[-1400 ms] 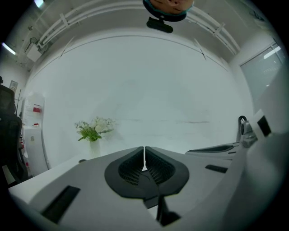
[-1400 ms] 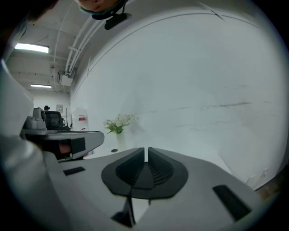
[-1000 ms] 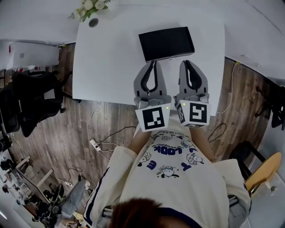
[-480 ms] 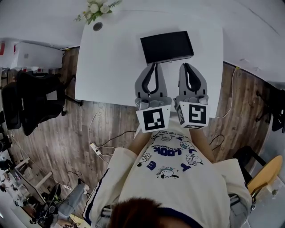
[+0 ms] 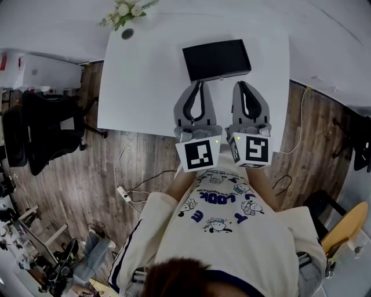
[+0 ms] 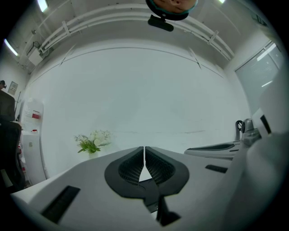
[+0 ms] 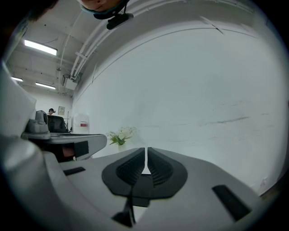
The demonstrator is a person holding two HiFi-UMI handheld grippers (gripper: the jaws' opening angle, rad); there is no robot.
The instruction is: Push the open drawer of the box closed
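A flat black box [image 5: 217,60] lies on the white table [image 5: 145,81], towards its far side. From above I cannot tell whether its drawer stands out. My left gripper [image 5: 201,83] is shut and empty, its tip just short of the box's near edge. My right gripper [image 5: 240,83] is also shut and empty, beside the box's near right corner. In the left gripper view the left gripper [image 6: 144,148] shows its jaws pressed together, and the right gripper [image 7: 146,149] shows the same in its own view. Neither gripper view shows the box.
A small bunch of white flowers [image 5: 126,10] and a grey disc [image 5: 127,34] sit at the table's far left corner. The flowers [image 6: 94,140] stand before a white wall. A black office chair [image 5: 43,130] stands left of the table, and cables [image 5: 139,180] lie on the wooden floor.
Only the head camera has shifted slightly. Both grippers stay shut and keep their places before the box.
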